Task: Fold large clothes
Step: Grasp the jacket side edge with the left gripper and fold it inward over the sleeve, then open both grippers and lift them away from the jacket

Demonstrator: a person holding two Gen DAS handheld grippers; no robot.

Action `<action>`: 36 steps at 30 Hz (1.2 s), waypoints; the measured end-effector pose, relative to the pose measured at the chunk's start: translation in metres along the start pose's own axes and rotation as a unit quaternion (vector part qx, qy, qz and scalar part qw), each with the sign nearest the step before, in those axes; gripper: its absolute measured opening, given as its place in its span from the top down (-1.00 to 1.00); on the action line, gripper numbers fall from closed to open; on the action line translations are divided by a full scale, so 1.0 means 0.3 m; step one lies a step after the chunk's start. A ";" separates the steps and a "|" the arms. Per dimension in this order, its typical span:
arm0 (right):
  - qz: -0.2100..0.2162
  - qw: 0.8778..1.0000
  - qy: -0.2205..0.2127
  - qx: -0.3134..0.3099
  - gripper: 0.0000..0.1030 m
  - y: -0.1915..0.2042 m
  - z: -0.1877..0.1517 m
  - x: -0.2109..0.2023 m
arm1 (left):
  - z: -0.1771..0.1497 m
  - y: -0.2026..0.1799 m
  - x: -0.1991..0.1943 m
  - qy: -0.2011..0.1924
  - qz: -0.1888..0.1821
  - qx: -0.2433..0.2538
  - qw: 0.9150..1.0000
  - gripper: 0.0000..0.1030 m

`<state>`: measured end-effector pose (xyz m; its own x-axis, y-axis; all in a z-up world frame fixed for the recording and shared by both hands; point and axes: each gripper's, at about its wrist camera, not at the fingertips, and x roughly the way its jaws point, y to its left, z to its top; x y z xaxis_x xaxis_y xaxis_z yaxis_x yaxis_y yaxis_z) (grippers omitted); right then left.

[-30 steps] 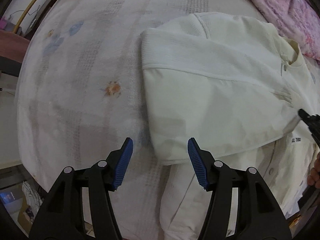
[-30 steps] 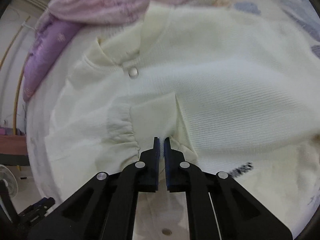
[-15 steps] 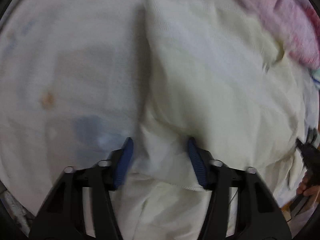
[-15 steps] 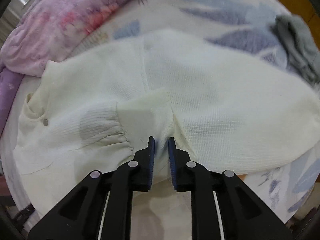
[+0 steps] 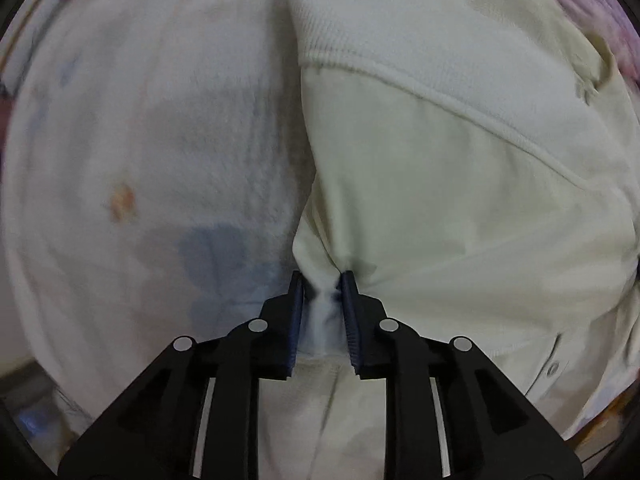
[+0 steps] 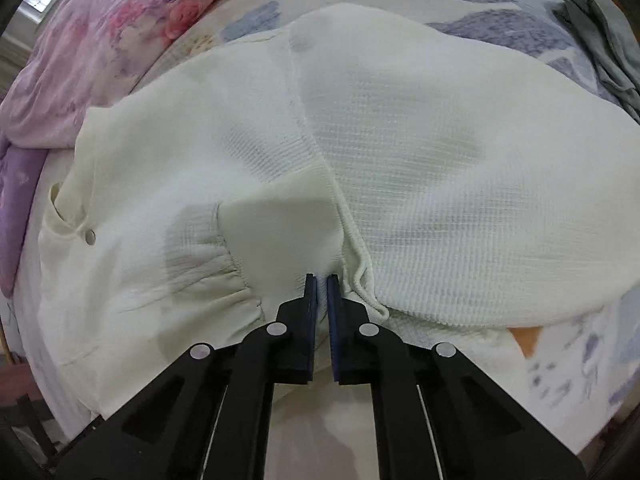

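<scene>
Left wrist view. The left tongs [image 5: 322, 280] are pointing down at the bed and clenching a bunched fold of the cream garment [image 5: 460, 184]; cloth is filling the gap between the two blue pads [image 5: 297, 312], which are pressing on it from both sides. The jaws have just been closing, with the fabric between them. The garment is lying on the bed, spreading right and upward from the pinch, with a ribbed band [image 5: 320, 20] at the top and a raised seam [image 5: 480, 116] running diagonally across it. A small button [image 5: 553, 368] is showing at the lower right. The white bedsheet [image 5: 152, 140], bearing an orange mark [image 5: 122, 202] and a blue patch [image 5: 216, 248], is filling the left half. A pink floral quilt [image 5: 592, 0] is lying at the upper right edge.

Right wrist view. The right tongs [image 6: 322, 278] are standing nearly shut, gripping a thin edge of the same garment beside a gathered cuff [image 6: 208, 256]; the jaws have just been closing, with cloth between them. A rolled hem [image 6: 366, 284] is curling just right of the tips. The waffle-knit body [image 6: 440, 184] is spreading away across the sheet, and a snap button [image 6: 90, 236] is sitting near the collar at the left. The quilt is lying along the upper left, and a grey cloth [image 6: 600, 32] is resting on the leaf-printed sheet at the upper right.
</scene>
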<state>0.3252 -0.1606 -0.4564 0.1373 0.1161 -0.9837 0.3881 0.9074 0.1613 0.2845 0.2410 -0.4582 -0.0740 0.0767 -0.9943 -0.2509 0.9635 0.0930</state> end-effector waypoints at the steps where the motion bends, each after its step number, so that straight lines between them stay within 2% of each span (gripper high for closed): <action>1: -0.008 1.000 -0.008 -0.004 0.78 0.006 -0.008 -0.032 | -0.007 0.000 -0.037 -0.009 0.021 0.006 1.000 0.44; 2: -0.020 0.999 -0.024 -0.012 0.68 0.016 -0.024 -0.075 | -0.012 0.001 -0.059 -0.016 0.032 0.008 0.999 0.37; 4: -0.034 0.998 -0.042 -0.037 0.64 0.041 -0.052 -0.129 | -0.027 0.007 -0.115 -0.028 0.030 -0.005 0.999 0.48; 6: -0.043 0.995 -0.065 -0.065 0.64 0.079 -0.084 -0.165 | -0.031 -0.012 -0.156 -0.048 0.020 -0.008 0.999 0.83; 8: -0.010 0.991 -0.086 -0.104 0.68 0.129 -0.107 -0.156 | -0.038 -0.048 -0.158 -0.065 0.008 0.005 0.998 0.87; 9: 0.001 0.991 -0.067 -0.119 0.74 0.146 -0.098 -0.103 | -0.051 -0.063 -0.111 -0.056 -0.014 0.006 0.998 0.98; 10: 0.002 0.992 -0.026 -0.122 0.83 0.158 -0.100 -0.023 | -0.041 -0.078 -0.049 -0.032 -0.021 0.004 0.999 1.00; 12: 0.007 0.995 0.026 -0.101 0.95 0.150 -0.113 0.119 | -0.039 -0.103 0.075 0.001 -0.008 0.016 1.000 1.00; 14: 0.001 0.994 0.011 -0.112 0.97 0.156 -0.124 0.126 | -0.048 -0.130 0.076 -0.016 0.010 0.034 0.999 0.99; 17: 0.008 0.996 0.032 -0.077 0.96 0.143 -0.122 0.094 | -0.047 -0.142 0.046 -0.016 0.006 0.030 0.999 0.99; 19: 0.020 0.996 0.033 -0.075 0.83 0.145 -0.122 0.063 | -0.045 -0.126 0.027 -0.013 0.003 0.026 1.000 0.99; 20: 0.023 0.996 0.030 -0.078 0.80 0.146 -0.121 0.047 | -0.044 -0.128 0.016 -0.011 0.005 0.025 1.000 0.97; 21: 0.025 0.996 0.025 -0.079 0.68 0.146 -0.120 0.019 | -0.046 -0.137 -0.001 -0.012 0.007 0.027 1.000 0.89; 22: 0.022 0.997 0.024 -0.076 0.19 0.141 -0.119 -0.004 | -0.047 -0.139 -0.019 -0.013 0.006 0.027 1.000 0.80; 23: 0.022 0.997 0.017 -0.071 -0.21 0.133 -0.121 -0.035 | -0.048 -0.141 -0.043 -0.017 -0.003 0.023 1.000 0.52; 24: 0.028 0.997 0.005 -0.069 -0.22 0.127 -0.122 -0.066 | -0.061 -0.147 -0.062 -0.022 -0.008 0.020 1.000 0.26; 26: 0.038 0.996 -0.009 -0.081 -0.23 0.121 -0.127 -0.131 | -0.072 -0.167 -0.100 -0.029 -0.002 0.022 0.999 0.11; 32: 0.046 0.993 -0.022 -0.107 -0.25 0.070 -0.178 -0.272 | -0.101 -0.199 -0.223 -0.041 -0.003 0.011 0.999 0.11; 36: 0.053 0.991 -0.030 -0.119 -0.26 0.074 -0.203 -0.352 | -0.200 -0.164 -0.312 -0.053 -0.008 0.007 0.999 0.11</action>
<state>0.2637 -0.1282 -0.3538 0.2219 0.1978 -0.9548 0.1436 0.9619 0.2327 0.2459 0.1711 -0.3664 0.0326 0.0868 -0.9957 -0.2384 0.9681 0.0765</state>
